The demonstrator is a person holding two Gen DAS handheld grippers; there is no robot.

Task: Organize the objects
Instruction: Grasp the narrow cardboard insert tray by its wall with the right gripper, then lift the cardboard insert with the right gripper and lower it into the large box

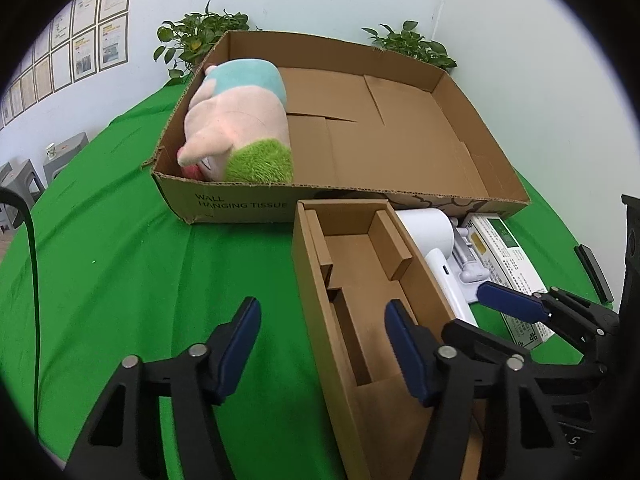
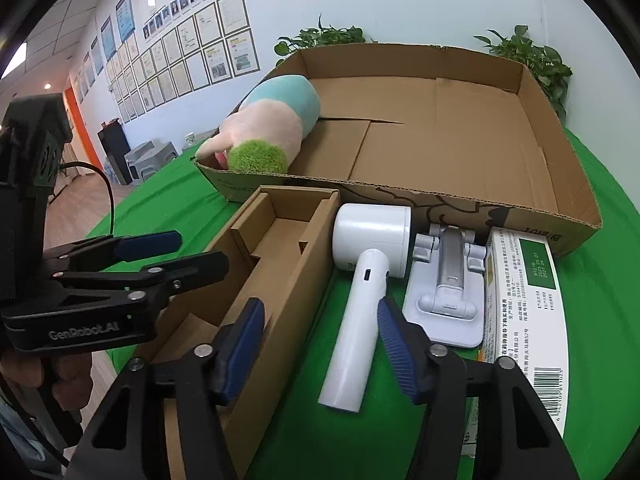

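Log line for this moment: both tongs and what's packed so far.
left tongs open, straddling small carton wall | right tongs open over white handheld device | plush toy in large box

Even, bright indoor light is filling both views, casting only soft shadows inside the big cardboard box (image 1: 400, 128). Fisheye distortion is bending the edges, and black vignetting is ringing each frame. A ceiling lamp (image 2: 47, 86) is glowing, slightly blown out.

Plush toy (image 2: 267, 128) in carton (image 2: 536, 152) — left end
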